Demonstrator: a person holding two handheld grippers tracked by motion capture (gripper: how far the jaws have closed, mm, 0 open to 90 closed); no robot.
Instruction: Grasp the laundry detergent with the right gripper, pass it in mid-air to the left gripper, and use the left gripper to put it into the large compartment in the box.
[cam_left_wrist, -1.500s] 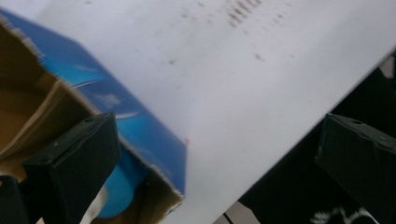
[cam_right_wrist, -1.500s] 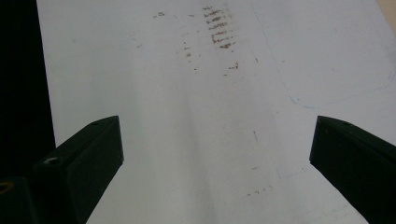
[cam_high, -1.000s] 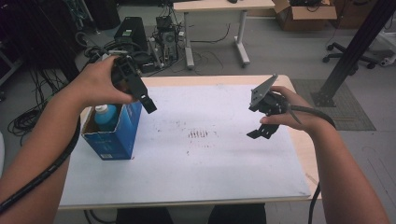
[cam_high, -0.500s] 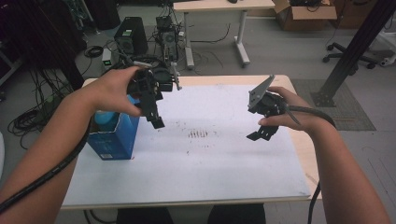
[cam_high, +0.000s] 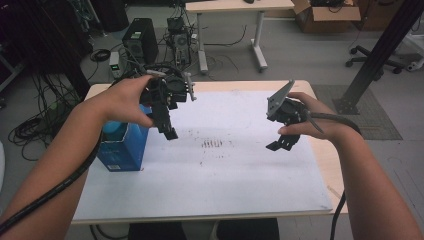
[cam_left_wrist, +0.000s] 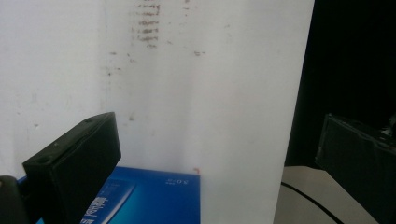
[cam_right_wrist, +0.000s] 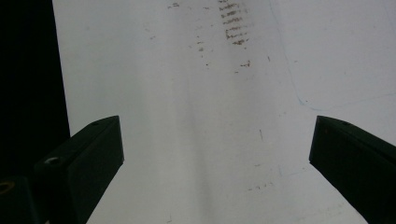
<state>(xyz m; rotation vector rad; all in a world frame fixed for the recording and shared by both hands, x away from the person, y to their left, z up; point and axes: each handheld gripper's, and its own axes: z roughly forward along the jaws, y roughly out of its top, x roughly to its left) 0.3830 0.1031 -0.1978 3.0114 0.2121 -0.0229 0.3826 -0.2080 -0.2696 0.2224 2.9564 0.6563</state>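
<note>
**A:** Where were your hands just then?

**B:** Both were up over the table (cam_high: 320, 165). I had my left gripper (cam_high: 167, 125) above the white sheet (cam_high: 225, 170), jaws pointing down, just to the right of the blue box (cam_high: 122, 150). My right gripper (cam_high: 282, 145) hung over the sheet's right part, well apart from the left one.

**A:** Was either one holding anything?

**B:** No. In the left gripper view my two black jaws stood wide apart with nothing between them, and in the right gripper view it was the same: jaws spread, bare sheet in the gap.

**A:** And the box?

**B:** It stood upright on the left part of the table, at the sheet's left edge, with its top open. Something pale blue (cam_high: 115, 131) sat inside it; I couldn't make out what it was. My left forearm crossed above it. In the left gripper view the box (cam_left_wrist: 154, 198) showed low down, beside my left jaw, not touched by it.

**A:** Anything else on the sheet?

**B:** A patch of dark smudges (cam_high: 212, 144) near the middle, between my two grippers. It also showed at the top of the left gripper view (cam_left_wrist: 147, 23) and of the right gripper view (cam_right_wrist: 233, 23).
</note>
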